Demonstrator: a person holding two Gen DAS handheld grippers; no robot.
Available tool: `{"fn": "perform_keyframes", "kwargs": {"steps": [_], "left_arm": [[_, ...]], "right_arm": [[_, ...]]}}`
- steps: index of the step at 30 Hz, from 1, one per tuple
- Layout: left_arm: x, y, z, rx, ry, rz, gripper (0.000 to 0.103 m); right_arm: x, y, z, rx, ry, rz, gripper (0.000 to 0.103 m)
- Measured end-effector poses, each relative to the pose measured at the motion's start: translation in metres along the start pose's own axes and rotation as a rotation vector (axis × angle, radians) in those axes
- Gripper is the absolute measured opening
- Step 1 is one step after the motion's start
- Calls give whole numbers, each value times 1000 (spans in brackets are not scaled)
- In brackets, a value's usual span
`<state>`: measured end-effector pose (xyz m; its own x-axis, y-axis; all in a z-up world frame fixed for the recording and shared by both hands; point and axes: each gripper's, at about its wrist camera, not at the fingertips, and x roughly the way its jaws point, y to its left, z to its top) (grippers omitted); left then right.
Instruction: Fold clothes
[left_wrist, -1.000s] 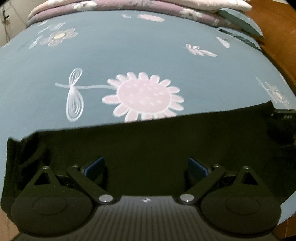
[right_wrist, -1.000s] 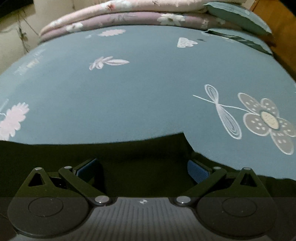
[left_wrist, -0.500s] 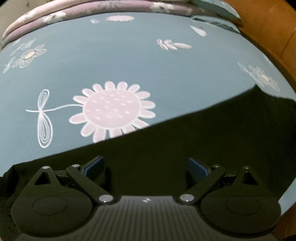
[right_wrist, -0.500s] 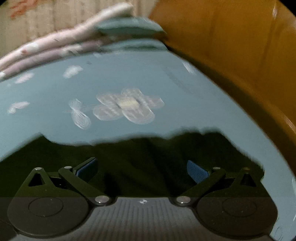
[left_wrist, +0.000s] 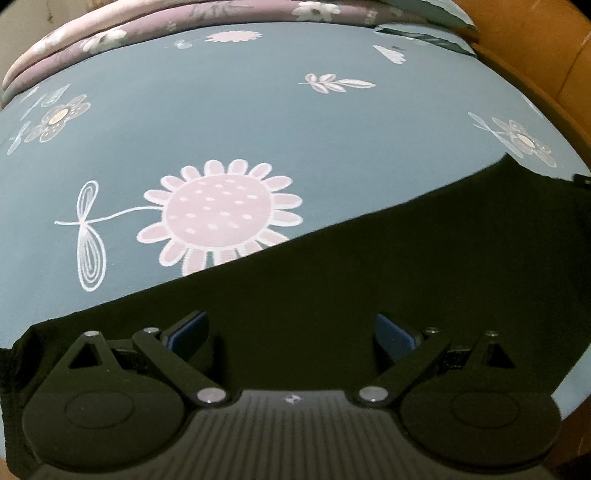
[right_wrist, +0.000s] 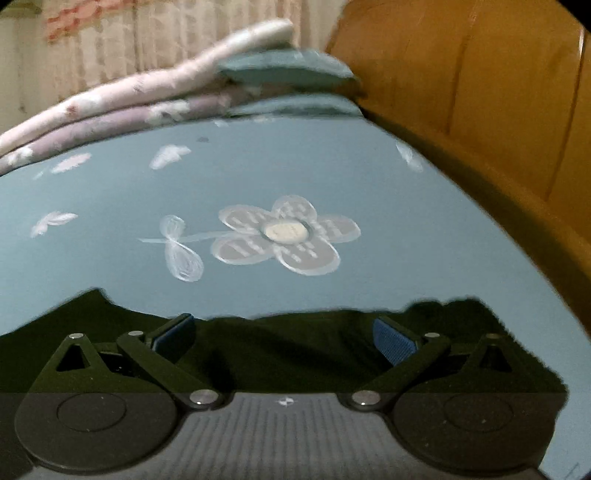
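Black garment (left_wrist: 388, 280), soft cloth, spread flat on the blue flower-print bedsheet (left_wrist: 258, 122); wooden bed frame (right_wrist: 480, 92) to the right.

Item lies under both tongs. Left gripper (left_wrist: 291, 330) released, jaws wide, hovering over the cloth's middle, nothing between them. Right gripper (right_wrist: 284, 334) likewise released, poised at the garment's far, uneven edge. Likely light, limp and prone to wrinkle; no stiffness, not fragile. Best taken at an edge or corner, pinching a single layer clear of the sheet. Folded quilts (right_wrist: 129, 99) stacked well apart at the bed's far end.
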<state>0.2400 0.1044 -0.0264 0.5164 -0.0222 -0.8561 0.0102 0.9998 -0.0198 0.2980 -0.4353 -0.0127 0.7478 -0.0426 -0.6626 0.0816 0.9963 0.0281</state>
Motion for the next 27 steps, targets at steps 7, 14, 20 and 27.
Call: {"fn": "perform_keyframes", "kwargs": {"steps": [7, 14, 20, 27], "left_arm": [[-5, -1, 3, 1, -12, -4, 97], [3, -31, 18, 109, -19, -66, 97], [10, -53, 24, 178, -12, -100, 97], [17, -70, 12, 212, 39, -162, 97]], "right_arm": [[-40, -24, 19, 60, -31, 52, 103], [-77, 11, -23, -37, -10, 65, 103], [-61, 71, -79, -150, 81, 65, 103], [-58, 83, -99, -105, 42, 32, 103]]}}
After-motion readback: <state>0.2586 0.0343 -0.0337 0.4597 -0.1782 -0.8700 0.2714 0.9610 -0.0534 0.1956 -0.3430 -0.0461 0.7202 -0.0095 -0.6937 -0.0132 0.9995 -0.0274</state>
